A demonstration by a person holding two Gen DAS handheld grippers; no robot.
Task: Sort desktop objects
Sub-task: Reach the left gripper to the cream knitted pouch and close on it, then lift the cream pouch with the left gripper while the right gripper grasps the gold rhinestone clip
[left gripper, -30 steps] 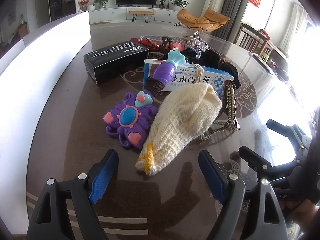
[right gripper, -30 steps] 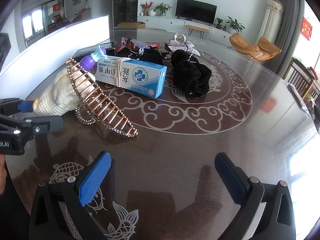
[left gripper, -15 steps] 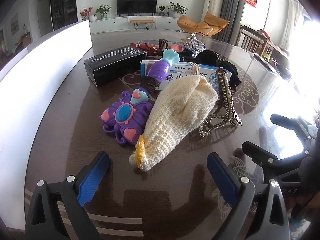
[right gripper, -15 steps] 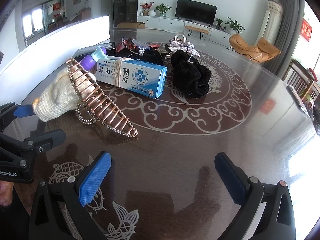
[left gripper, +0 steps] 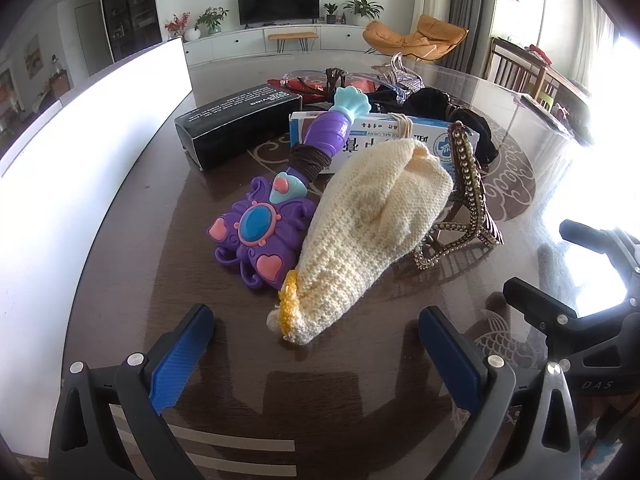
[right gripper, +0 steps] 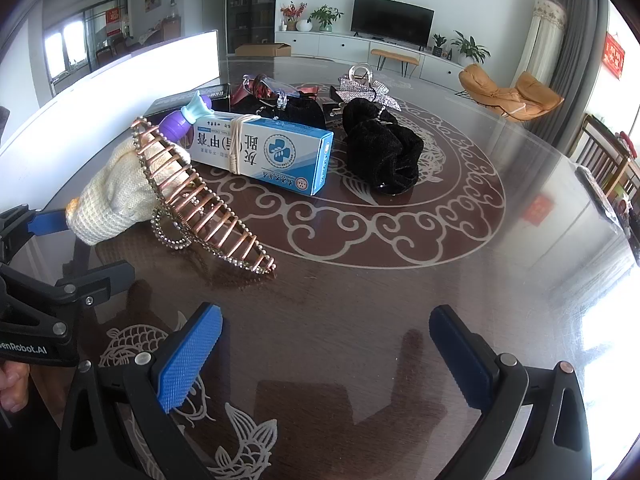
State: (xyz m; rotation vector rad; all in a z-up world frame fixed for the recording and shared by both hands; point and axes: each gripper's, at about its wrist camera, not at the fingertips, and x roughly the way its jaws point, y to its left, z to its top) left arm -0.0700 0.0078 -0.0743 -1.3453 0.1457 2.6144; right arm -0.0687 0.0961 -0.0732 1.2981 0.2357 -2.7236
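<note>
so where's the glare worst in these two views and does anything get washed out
Left wrist view: the white panel on the left is blown out, and window light whitens the table at right. Right wrist view: the same panel is overexposed, and glare bleaches the table's right edge. The knitted pouch and the blue box stay clear.

Dark glossy table [right gripper: 360, 312]: knit pouch [left gripper: 368, 232], purple toy wand [left gripper: 264, 232], rhinestone hair claw [right gripper: 200, 204], black box [left gripper: 236, 124]
</note>
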